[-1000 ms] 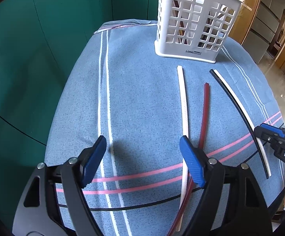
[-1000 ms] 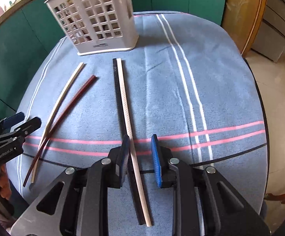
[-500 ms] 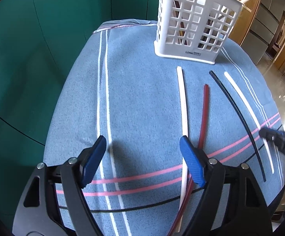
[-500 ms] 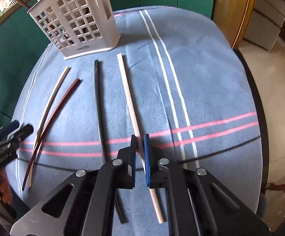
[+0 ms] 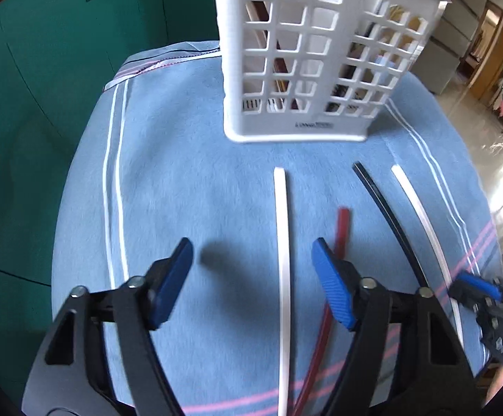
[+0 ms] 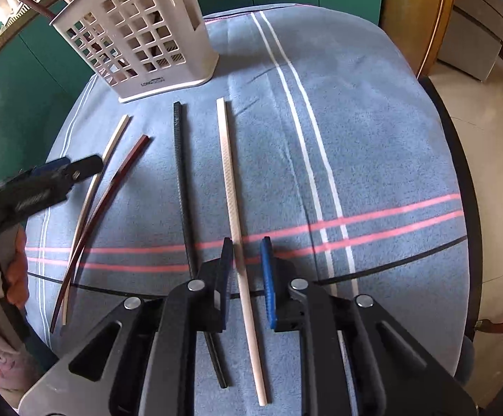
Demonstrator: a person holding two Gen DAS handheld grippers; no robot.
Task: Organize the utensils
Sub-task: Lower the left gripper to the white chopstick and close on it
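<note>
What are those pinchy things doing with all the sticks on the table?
A person is tidying chopsticks into the white basket, with a hand-held gripper in each hand. Four chopsticks lie on the blue tablecloth. The right hand-held gripper is open around the cream chopstick, which lies beside the black chopstick. The left hand-held gripper is open over the white chopstick, next to the red chopstick. Nothing is lifted yet.

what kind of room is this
Probably a home dining area: a table under a blue striped cloth, a white utensil basket with chopsticks laid before it, and green cabinets behind.
</note>
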